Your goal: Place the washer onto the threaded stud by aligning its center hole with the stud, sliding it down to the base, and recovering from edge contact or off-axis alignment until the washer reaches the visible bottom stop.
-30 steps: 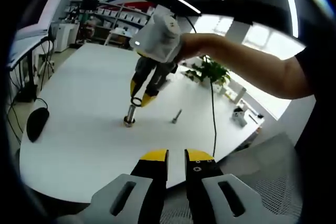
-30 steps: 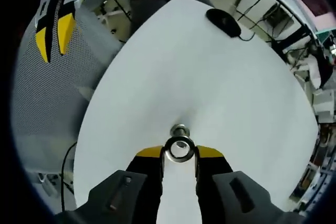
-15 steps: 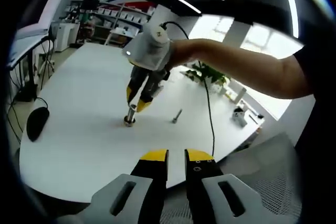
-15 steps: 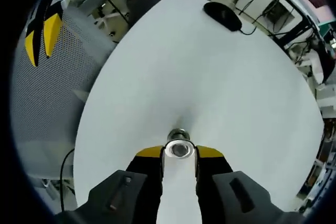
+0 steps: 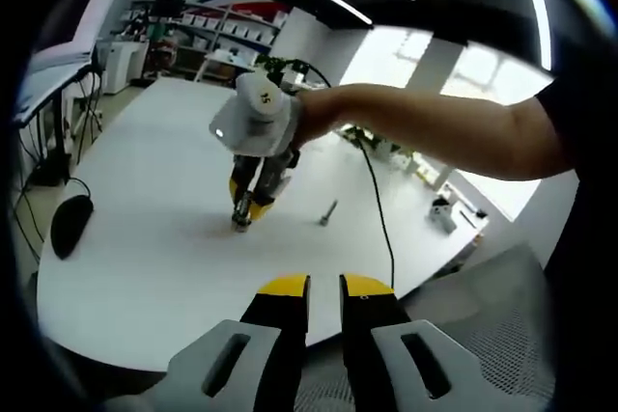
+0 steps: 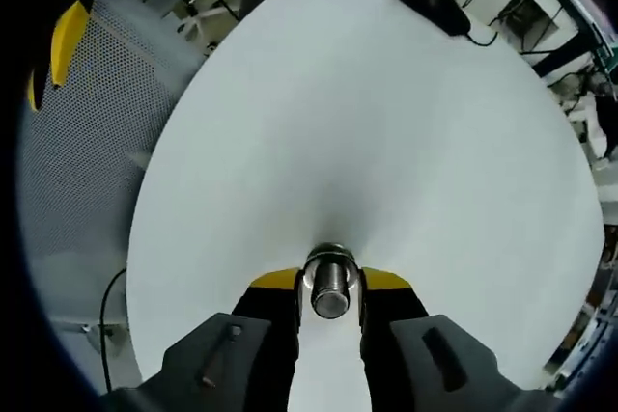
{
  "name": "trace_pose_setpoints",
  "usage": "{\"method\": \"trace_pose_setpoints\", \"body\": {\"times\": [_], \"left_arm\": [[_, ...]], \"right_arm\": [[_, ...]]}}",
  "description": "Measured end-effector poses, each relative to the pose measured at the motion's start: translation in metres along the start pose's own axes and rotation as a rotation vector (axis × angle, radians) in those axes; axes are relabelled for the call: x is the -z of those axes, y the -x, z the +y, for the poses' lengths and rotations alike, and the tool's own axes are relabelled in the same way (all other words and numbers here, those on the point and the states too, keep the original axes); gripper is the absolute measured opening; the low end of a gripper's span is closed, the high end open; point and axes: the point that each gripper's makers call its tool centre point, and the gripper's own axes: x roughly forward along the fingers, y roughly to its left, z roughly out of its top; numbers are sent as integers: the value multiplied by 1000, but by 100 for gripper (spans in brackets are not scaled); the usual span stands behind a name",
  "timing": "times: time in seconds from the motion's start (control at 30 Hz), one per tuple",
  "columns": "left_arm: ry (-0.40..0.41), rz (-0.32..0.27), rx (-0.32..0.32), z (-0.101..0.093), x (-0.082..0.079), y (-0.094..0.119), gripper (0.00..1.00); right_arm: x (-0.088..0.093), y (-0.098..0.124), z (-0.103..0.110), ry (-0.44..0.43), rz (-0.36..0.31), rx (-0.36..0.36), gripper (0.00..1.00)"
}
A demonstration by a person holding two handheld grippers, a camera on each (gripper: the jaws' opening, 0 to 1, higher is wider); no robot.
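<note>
My right gripper [image 6: 329, 282] is shut on a metal washer [image 6: 329, 254]. The washer sits around the upright threaded stud [image 6: 329, 290], whose top now rises through the ring between the yellow fingertips. In the left gripper view the right gripper [image 5: 246, 205] points down over the stud [image 5: 240, 222] on the white table [image 5: 145, 142], with a person's hand and arm behind it. The washer is too small to make out there. My left gripper [image 5: 323, 287] hangs off the table's near edge, its jaws close together with nothing between them.
A loose bolt [image 5: 326, 211] lies on the table to the right of the stud. A black mouse [image 5: 70, 224] with a cable sits near the left edge, and the mouse [image 6: 430, 5] also lies far across the table [image 6: 386, 123]. A mesh chair [image 6: 77, 142] stands beside the table.
The right gripper has come down over the stud with the washer. The stud's top, earlier beyond the ring, now pokes through it. The left gripper has stayed still.
</note>
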Motion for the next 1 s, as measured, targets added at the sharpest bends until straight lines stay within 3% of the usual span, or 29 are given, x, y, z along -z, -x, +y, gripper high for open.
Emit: {"method": "trace_pose_setpoints", "body": {"times": [0.47, 0.57, 0.7, 1.0], "left_arm": [[-1, 4, 2, 1, 0, -1, 10], [-1, 5, 3, 1, 1, -1, 10], [-8, 13, 10, -1, 2, -2, 10], [-16, 9, 14, -3, 2, -1, 10]], "right_arm": [[1, -7, 1, -3, 3, -19, 24], [-1, -2, -1, 3, -16, 20, 25], [-8, 22, -3, -39, -112, 88, 27], [3, 105, 5, -166, -299, 340, 27]]}}
